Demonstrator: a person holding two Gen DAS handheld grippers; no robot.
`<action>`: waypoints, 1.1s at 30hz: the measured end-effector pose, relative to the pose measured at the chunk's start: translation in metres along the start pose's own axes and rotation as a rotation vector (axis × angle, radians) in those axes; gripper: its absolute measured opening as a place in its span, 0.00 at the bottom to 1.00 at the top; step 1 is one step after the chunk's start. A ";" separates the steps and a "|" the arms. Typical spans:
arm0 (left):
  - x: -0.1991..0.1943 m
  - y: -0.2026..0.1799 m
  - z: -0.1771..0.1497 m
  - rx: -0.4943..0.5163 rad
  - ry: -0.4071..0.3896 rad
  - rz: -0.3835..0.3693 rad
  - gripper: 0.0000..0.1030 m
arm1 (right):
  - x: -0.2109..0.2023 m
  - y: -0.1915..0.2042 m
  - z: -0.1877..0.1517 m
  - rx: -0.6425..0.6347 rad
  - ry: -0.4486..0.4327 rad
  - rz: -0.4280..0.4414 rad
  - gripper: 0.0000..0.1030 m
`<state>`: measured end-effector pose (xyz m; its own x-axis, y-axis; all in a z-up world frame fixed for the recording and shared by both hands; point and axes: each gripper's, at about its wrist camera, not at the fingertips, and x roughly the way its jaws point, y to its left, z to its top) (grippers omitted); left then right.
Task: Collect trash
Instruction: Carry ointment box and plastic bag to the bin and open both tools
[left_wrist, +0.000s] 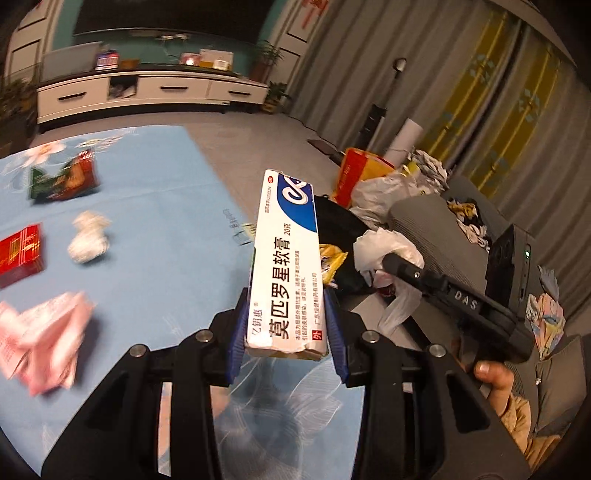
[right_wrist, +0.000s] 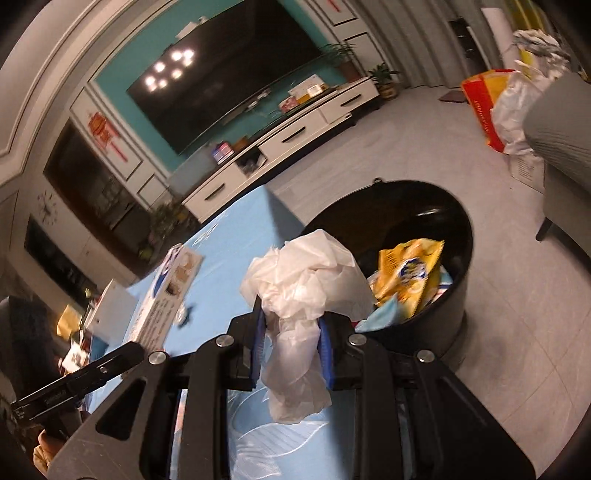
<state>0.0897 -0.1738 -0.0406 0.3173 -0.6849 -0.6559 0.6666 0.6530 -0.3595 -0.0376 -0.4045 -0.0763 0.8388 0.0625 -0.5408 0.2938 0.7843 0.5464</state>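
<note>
**Both grippers carrying trash toward the bin**

The left gripper (left_wrist: 286, 332) is clamping a white-and-blue ointment box (left_wrist: 286, 266) by its torn lower end, the box sticking up and forward above the blue tablecloth (left_wrist: 166, 221). The right gripper (right_wrist: 290, 350) is pinching a crumpled white plastic bag (right_wrist: 303, 295) near its middle, the bag bulging above the jaws and hanging loose below, near the black bin (right_wrist: 436, 314). The bin is standing on the floor beside the table, a yellow wrapper (right_wrist: 406, 273) already lying inside.

The box looks light and stiff, though crushable at its damaged end; a hold across the narrow sides seems sound. The bag looks soft, nearly weightless and slippery, so a firm pinch through the bunched part probably suits it best.

A tissue wad (left_wrist: 88, 240), pink paper (left_wrist: 44, 339) and red packets (left_wrist: 20, 254) are waiting on the cloth.
</note>
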 end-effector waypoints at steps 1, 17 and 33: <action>0.009 -0.006 0.004 0.008 0.009 -0.007 0.38 | 0.001 -0.003 0.003 0.005 -0.006 0.000 0.25; 0.126 -0.033 0.048 0.017 0.129 0.019 0.48 | 0.046 -0.057 0.041 0.122 -0.030 -0.075 0.59; 0.064 -0.024 0.004 0.034 0.078 0.089 0.72 | 0.013 -0.050 0.015 0.095 0.010 -0.073 0.68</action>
<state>0.0970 -0.2346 -0.0712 0.3237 -0.5962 -0.7347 0.6611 0.6980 -0.2752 -0.0345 -0.4522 -0.1006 0.8091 0.0141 -0.5875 0.3964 0.7249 0.5633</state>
